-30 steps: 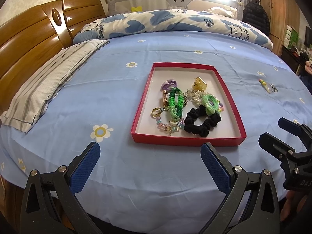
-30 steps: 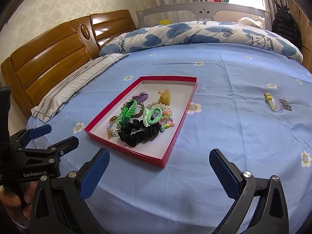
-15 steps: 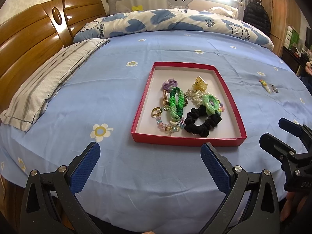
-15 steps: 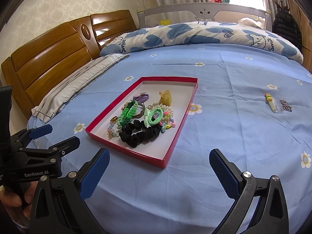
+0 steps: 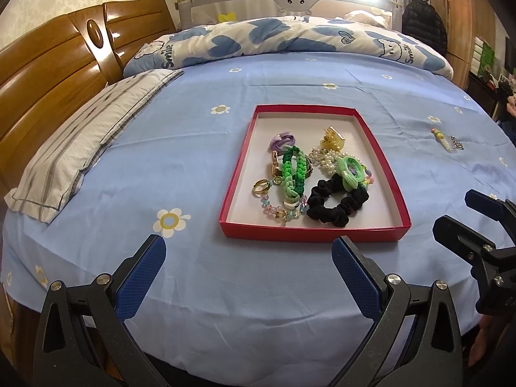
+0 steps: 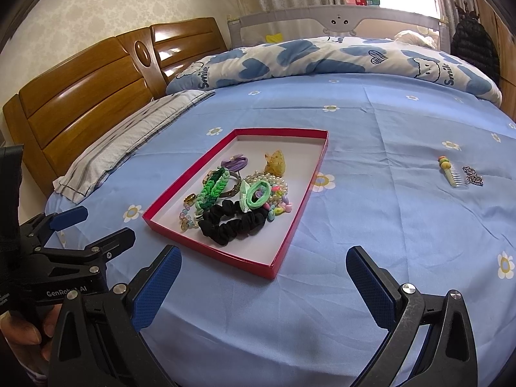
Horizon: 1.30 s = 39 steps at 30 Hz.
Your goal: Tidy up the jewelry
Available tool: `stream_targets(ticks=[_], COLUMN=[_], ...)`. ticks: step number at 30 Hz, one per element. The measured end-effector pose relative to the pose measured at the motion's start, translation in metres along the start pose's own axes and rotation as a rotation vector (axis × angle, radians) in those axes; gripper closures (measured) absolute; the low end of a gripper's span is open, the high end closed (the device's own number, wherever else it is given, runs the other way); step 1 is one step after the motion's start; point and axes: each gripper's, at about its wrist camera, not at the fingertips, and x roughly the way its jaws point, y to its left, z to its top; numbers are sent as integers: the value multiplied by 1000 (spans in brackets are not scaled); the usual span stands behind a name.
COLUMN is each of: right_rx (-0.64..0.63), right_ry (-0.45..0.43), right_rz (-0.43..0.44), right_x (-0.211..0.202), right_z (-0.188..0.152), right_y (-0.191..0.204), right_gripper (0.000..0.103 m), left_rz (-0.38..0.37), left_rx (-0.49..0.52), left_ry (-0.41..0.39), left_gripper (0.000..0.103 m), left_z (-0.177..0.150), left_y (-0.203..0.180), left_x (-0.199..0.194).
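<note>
1. Hardly anything has shifted since the earlier frames: both claws hover at the near edge of the bed (image 5: pixel 290 74), and the red tray (image 5: pixel 314 234) sits where it was.
2. Left claw (image 5: pixel 248 258) is spread wide and empty; right claw (image 6: pixel 264 269) is likewise released, gripping nothing.
3. Most jewelry lies heaped in the near half of the tray: a black scrunchie (image 5: pixel 337 200), a green braided bracelet (image 5: pixel 295 174), pearl beads (image 5: pixel 325 158), a gold ring (image 5: pixel 261 187) and an amber hair claw clip (image 5: pixel 332 138).
4. A small comb (image 6: pixel 453 174) and a dark sparkly piece (image 6: pixel 472 174) rest on the sheet, well apart from the tray, to its right.
5. Risk, as I judge it: pieces overlap, so pinching one may drag neighbours out; the soft sheet may let flat items slip from the pads.
</note>
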Motion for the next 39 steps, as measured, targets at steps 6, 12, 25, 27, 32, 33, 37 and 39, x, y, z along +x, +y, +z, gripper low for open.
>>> stream_targets(ticks=[6, 12, 25, 27, 32, 33, 37, 39], right_rx=[0, 1, 3, 4, 5, 7, 8, 9], right_ry=[-1, -2, -4, -4, -3, -4, -5, -6], right_rz=[1, 1, 2, 2, 3, 2, 0, 1], right_x=[0, -1, -2, -2, -2, -2, -2, -2], right_z=[1, 2, 1, 2, 2, 1, 1, 2], right_y=[0, 0, -1, -1, -1, -2, -2, -2], right_gripper=[0, 0, 0, 0, 0, 0, 0, 0], left_rz=[0, 0, -5, -4, -4, -4, -3, -3], left_rx=[1, 2, 5, 5, 6, 8, 10, 9], left_ry=[0, 1, 6, 6, 6, 6, 5, 6], left_gripper=[0, 0, 0, 0, 0, 0, 0, 0], left_z=[0, 0, -1, -1, 0, 0, 0, 0], left_y=[-1, -1, -3, -3, -4, -4, -4, -4], left_x=[0, 0, 1, 2, 2, 2, 2, 2])
